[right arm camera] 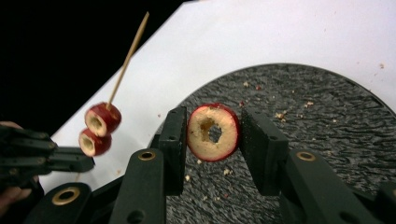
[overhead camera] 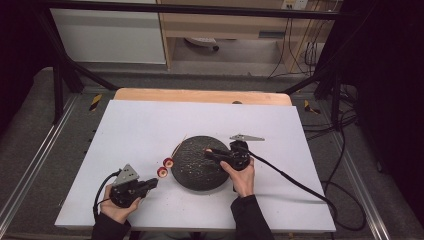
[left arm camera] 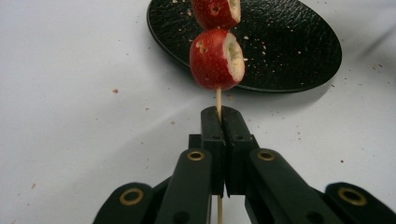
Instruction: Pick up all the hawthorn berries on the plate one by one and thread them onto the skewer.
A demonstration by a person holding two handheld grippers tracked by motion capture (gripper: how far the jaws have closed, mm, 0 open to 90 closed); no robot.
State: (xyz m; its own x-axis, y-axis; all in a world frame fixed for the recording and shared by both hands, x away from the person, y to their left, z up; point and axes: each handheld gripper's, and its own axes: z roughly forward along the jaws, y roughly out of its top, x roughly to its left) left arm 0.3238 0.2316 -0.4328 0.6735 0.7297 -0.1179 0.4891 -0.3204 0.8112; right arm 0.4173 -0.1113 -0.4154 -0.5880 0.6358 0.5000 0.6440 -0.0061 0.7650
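Observation:
My left gripper (overhead camera: 152,183) (left arm camera: 221,114) is shut on the lower end of a thin wooden skewer (left arm camera: 218,99) (right arm camera: 128,56), held left of the black round plate (overhead camera: 200,172) (left arm camera: 289,46). Two red cored fruit pieces (overhead camera: 165,167) (left arm camera: 216,59) (right arm camera: 102,119) are threaded on the skewer, whose bare tip points away past them. My right gripper (overhead camera: 207,151) (right arm camera: 213,133) hovers over the plate, shut on a third red fruit piece (right arm camera: 205,140). That piece has pale flesh, and the hole through its middle faces the right gripper view's camera.
Crumbs dot the plate and the white table top (overhead camera: 140,125). A wooden strip (overhead camera: 200,95) edges the table's far side. Black frame bars and cables (overhead camera: 345,150) run along the right. The right gripper's cable (overhead camera: 285,175) trails across the table.

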